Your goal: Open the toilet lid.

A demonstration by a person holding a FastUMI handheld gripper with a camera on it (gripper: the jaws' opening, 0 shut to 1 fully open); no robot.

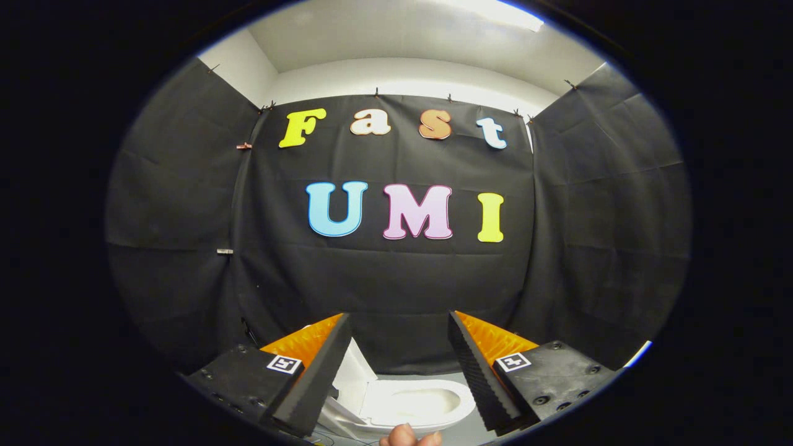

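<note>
Two fingers of my gripper (399, 365) stand wide apart and hold nothing. The white toilet (412, 406) sits low on the floor, below and beyond them, well apart, seen in the gap. Its lid (353, 378) seems already raised, leaning at the left end, though I can't be sure. The bowl's long axis runs left to right, front pointing right. If more lift is needed, I'd push the lid's edge gently.

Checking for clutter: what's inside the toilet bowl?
The small white toilet, between the open jaws of the gripper, shows a bare white bowl; its lid stands raised. The drain is hidden.
</note>
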